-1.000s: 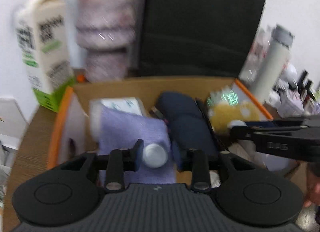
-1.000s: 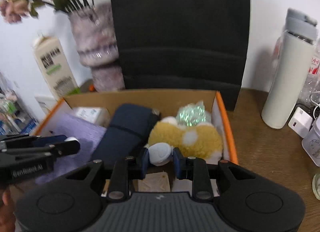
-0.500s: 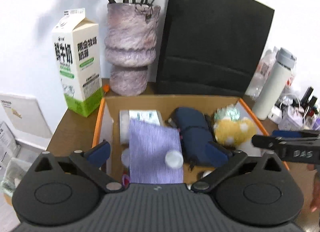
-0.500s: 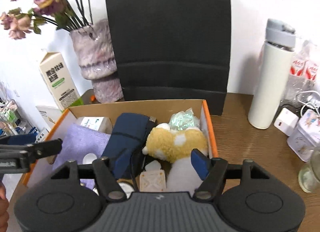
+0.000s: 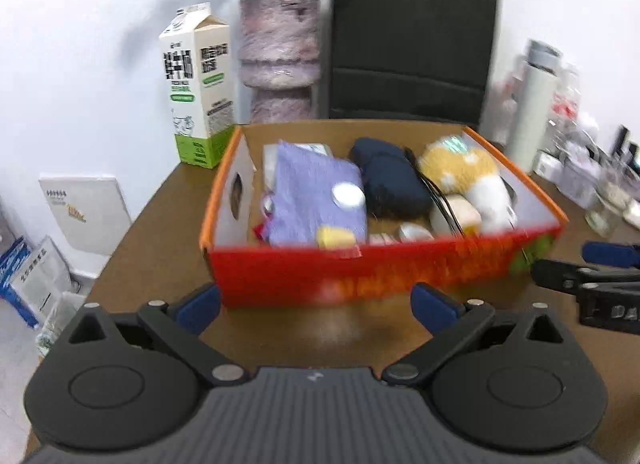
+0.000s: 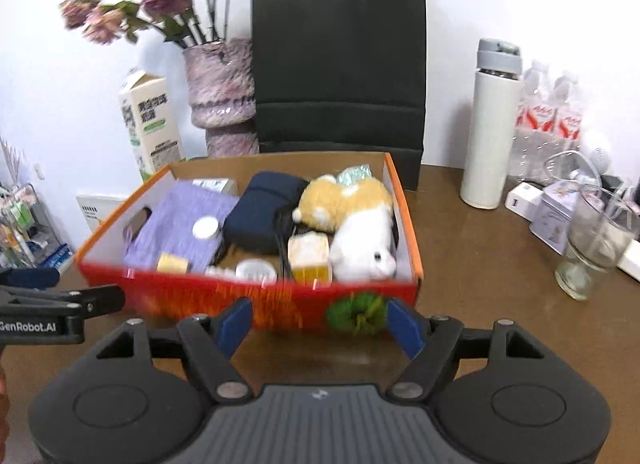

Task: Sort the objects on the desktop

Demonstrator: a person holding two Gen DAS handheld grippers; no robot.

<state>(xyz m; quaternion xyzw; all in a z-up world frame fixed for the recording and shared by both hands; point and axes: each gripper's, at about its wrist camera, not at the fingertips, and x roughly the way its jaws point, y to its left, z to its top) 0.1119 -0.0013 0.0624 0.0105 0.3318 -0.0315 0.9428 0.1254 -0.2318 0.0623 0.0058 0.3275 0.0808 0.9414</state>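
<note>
A red and orange cardboard box (image 5: 384,270) (image 6: 248,300) stands on the brown desk. It holds a purple cloth (image 5: 316,191) with a small white jar (image 5: 347,195) on it, a dark blue pouch (image 5: 390,179), a yellow and white plush toy (image 6: 352,215), a yellow block (image 6: 310,254) and small round tins. My left gripper (image 5: 316,306) is open and empty in front of the box. My right gripper (image 6: 318,322) is open and empty in front of the box's near right corner.
Behind the box stand a milk carton (image 5: 198,83), a pink vase with flowers (image 5: 280,59) and a black paper bag (image 6: 340,59). At the right are a white flask (image 6: 492,123), a glass (image 6: 588,248) and small boxes with chargers (image 6: 556,211).
Both grippers let go of small white items inside the box, opened wide, and drew back and up out of the box to its near side.
</note>
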